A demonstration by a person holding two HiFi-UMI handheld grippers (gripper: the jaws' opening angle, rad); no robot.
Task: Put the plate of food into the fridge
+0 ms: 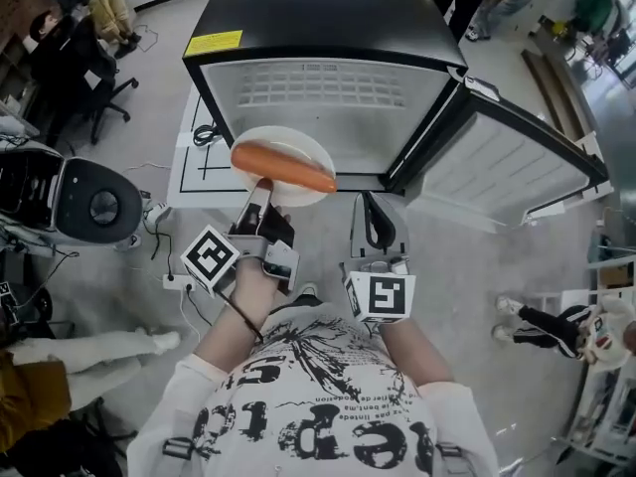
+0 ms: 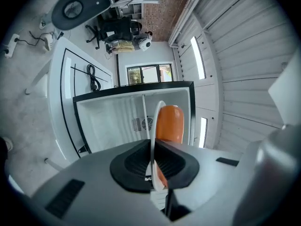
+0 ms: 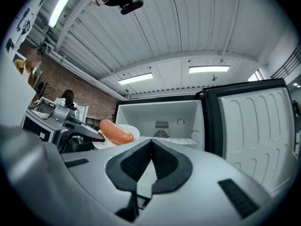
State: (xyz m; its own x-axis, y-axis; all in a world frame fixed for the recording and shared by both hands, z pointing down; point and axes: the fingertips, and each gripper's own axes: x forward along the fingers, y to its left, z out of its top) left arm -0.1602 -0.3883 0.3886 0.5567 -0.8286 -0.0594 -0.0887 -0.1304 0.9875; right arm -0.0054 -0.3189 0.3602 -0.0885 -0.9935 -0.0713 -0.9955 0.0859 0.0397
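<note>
Near open fridge [image 1: 328, 13], plate [image 1: 288, 143] in left gripper [image 1: 260, 189]

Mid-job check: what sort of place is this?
Probably a lab or workshop hall, not a kitchen: the fridge stands on bare floor, under a ribbed ceiling with strip lights, brick wall beyond.

The white plate [image 1: 285, 136] is hanging level just in front of the open fridge [image 1: 328, 28], its near rim pinched by the left gripper [image 1: 260, 189]. An orange sausage [image 1: 283, 167] is lying across it. The black fridge's door [image 1: 507, 167] is standing wide (white inside).
</note>
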